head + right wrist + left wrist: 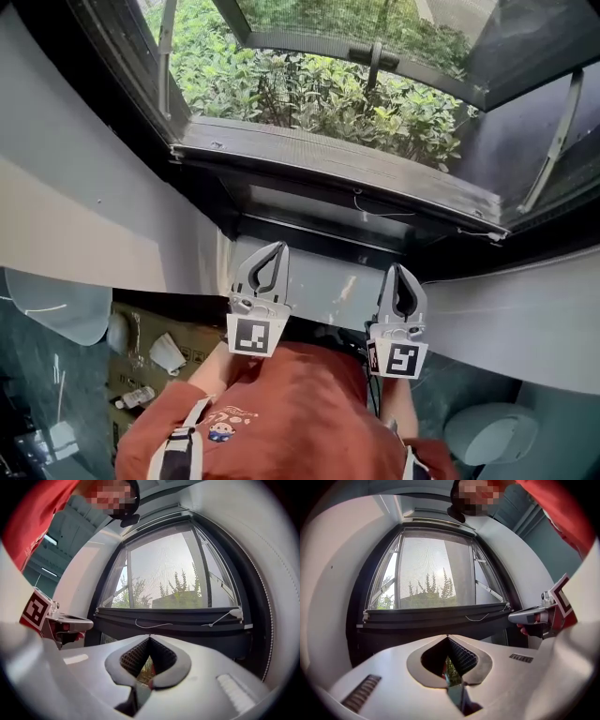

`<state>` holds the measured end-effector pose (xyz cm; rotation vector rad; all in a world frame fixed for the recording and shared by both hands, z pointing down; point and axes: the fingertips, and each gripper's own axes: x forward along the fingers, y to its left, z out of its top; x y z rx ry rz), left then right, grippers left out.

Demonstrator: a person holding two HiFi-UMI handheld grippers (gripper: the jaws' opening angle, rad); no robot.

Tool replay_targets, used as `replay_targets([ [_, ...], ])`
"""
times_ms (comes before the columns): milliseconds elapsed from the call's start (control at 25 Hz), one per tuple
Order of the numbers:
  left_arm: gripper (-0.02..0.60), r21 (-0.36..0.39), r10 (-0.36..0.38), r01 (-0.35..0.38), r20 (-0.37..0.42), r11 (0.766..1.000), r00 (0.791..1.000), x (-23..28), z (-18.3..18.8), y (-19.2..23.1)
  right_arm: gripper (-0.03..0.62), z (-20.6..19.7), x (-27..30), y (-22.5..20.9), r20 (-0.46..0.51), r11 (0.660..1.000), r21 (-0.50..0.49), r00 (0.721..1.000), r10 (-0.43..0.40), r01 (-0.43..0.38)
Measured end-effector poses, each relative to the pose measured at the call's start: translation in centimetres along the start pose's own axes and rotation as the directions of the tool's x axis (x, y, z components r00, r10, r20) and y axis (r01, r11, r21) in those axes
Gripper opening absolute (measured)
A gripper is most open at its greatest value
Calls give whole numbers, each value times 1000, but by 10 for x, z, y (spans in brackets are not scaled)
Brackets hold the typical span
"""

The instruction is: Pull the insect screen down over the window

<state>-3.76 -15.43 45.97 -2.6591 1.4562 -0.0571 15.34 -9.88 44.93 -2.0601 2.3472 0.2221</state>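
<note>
left gripper (278,247) and right gripper (401,270) sit side by side at 6 o'clock in the head view. each has its jaws closed tip to tip on nothing, noses toward 12 and clear of the window. ahead of them the screen's dark bar (328,161) runs from 9 to 3 across the opening. it is straight-edged, with white caps at both ends and a thin white cord (380,214) sagging under it. past the bar are leafy bushes (309,94), and a pale metal stay (555,141) slants at 2. smooth white wall (84,216) curves in at both sides, with open room between grippers and bar. a brown box (141,361) lies low at 8, and a red shirt (281,412) fills 6.

left gripper view: the grey jaws meet at centre, ribbed black pads framing an empty diamond hollow. the bar lies level above the tips at 12, with the cord toward 2. above it the screen (436,569) hangs as fine grey mesh, sky and treetops hazy through it. the right gripper pokes in at 3, apart from the bar.

right gripper view: jaws likewise together, nothing between them. the bar is at 12, the cord looping along it from 11 to 2, mesh above. the black frame (255,620) is thick at 3, and the left gripper is at 9.
</note>
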Motion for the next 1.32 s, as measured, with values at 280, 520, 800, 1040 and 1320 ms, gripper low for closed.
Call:
replay_targets([
  [280,5,-6,0,0,10,1000,1000,-1,0,-1,9,0,-1,-1,4,1000,-12,1000,-13,13],
  [520,5,-21,3,-3,1,1000,1000,-2,-3,-1,9,-1,-1,-2,-4,1000,-19,1000,-9,9],
  [800,5,-19,1,-1,7,1000,1000,-2,-2,-3,9,-1,0,-1,-4,1000,-29,1000,-5,5],
  [1040,5,-24,1,-1,10,1000,1000,1,-1,-3,9,-2,3,-2,-5,999,-31,1000,-4,4],
  [1320,5,-15,-5,5,11,1000,1000,2,-2,-5,9,-3,3,-4,-9,999,-35,1000,-5,5],
])
